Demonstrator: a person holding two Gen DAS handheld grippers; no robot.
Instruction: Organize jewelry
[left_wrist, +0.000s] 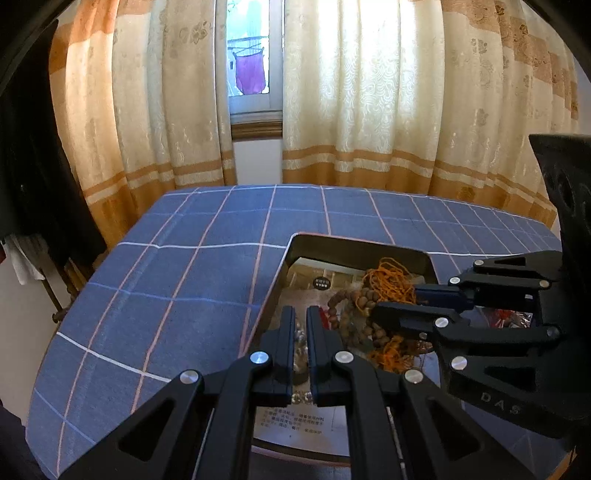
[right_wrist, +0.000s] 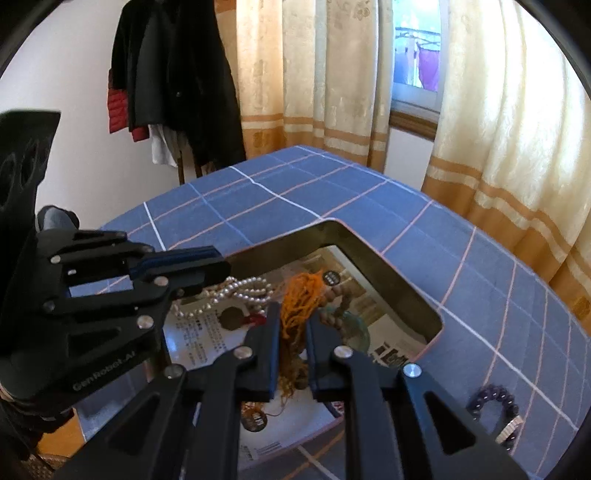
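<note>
An open tin box (left_wrist: 354, 243) sits on the blue checked tablecloth (left_wrist: 184, 277) and holds a heap of jewelry. My left gripper (left_wrist: 300, 312) hangs over the box's left part. Its jaws stand nearly together, with white pearls (left_wrist: 300, 343) showing in the narrow gap. In the right wrist view a pearl necklace (right_wrist: 243, 291) dangles under the left gripper (right_wrist: 221, 264). My right gripper (right_wrist: 294, 312) is shut on the orange tassel (right_wrist: 299, 295) of a wooden bead string (right_wrist: 338, 295), low over the box (right_wrist: 388, 280). The right gripper (left_wrist: 397, 301) reaches in from the right.
A dark bead bracelet (right_wrist: 495, 402) and a silver piece (right_wrist: 511, 428) lie on the cloth right of the box. A green bangle (right_wrist: 354, 328) lies in the box. Curtains (left_wrist: 369, 110) hang behind the table's far edge. Coats (right_wrist: 173, 74) hang at the far left.
</note>
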